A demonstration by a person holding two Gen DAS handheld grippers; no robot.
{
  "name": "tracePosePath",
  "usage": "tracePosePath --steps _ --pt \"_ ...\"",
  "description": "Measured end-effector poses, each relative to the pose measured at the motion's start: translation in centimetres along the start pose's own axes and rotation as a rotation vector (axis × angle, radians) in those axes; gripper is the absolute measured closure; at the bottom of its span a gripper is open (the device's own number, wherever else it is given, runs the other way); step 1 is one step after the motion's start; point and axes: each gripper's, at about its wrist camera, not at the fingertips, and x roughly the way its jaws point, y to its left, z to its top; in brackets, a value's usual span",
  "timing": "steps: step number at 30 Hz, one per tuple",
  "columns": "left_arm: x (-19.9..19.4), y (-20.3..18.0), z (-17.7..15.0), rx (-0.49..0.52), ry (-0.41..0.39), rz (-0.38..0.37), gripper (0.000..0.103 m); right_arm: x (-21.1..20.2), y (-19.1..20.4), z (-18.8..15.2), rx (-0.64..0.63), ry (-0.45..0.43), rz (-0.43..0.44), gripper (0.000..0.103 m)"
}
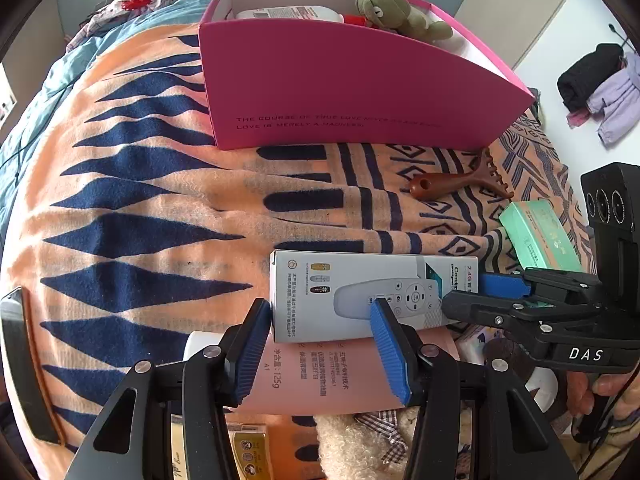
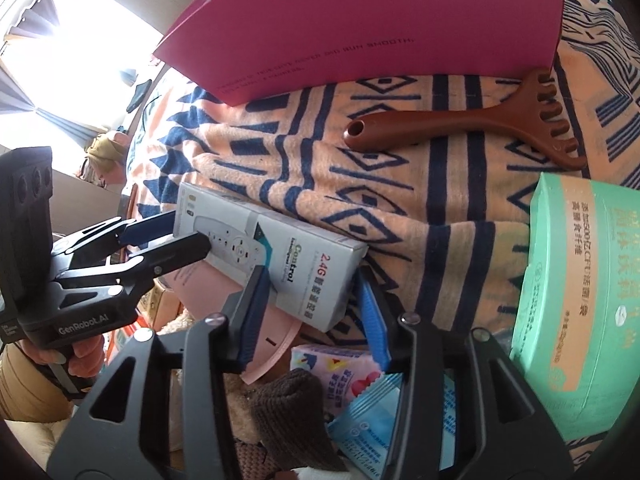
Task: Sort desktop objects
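A white remote-control box (image 1: 340, 280) (image 2: 304, 264) lies on the patterned blanket, partly on a pink tube (image 1: 320, 376). My left gripper (image 1: 320, 303) points down at the box's left end. One pad sits beside the end face, the other finger lies over the printed face, and the jaws stand apart. My right gripper (image 2: 312, 276) straddles the opposite end, with a thin gap at its right pad. Each gripper shows in the other's view: the left gripper (image 2: 190, 230) at one end, the right gripper (image 1: 462, 292) at the other. An open pink box (image 1: 360, 88) behind holds a green plush toy (image 1: 396, 8) and a white bottle.
A brown wooden massage comb (image 2: 460, 128) lies in front of the pink box. A mint-green carton (image 2: 580, 300) stands to the right. Tissue packets (image 2: 340, 368), a blue packet (image 2: 384, 412) and a brown knitted item (image 2: 288, 404) crowd the near edge. A hand (image 2: 80, 360) holds the left gripper.
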Motion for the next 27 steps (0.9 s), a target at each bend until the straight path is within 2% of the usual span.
tracePosePath --steps 5,13,18,27 --pt "-0.9 -0.6 0.0 -0.007 0.009 0.006 0.054 -1.4 0.1 0.2 0.01 -0.045 -0.008 0.061" --pt "-4.1 -2.0 0.9 -0.03 -0.053 -0.001 0.055 -5.0 1.2 0.6 -0.025 -0.13 -0.015 0.061" --pt "-6.0 -3.2 1.6 -0.011 -0.106 0.004 0.056 -7.1 1.4 0.8 -0.035 -0.168 -0.005 0.061" --pt "-7.6 -4.3 2.3 0.007 -0.143 -0.014 0.056 -9.7 2.0 1.0 -0.07 -0.22 -0.023 0.061"
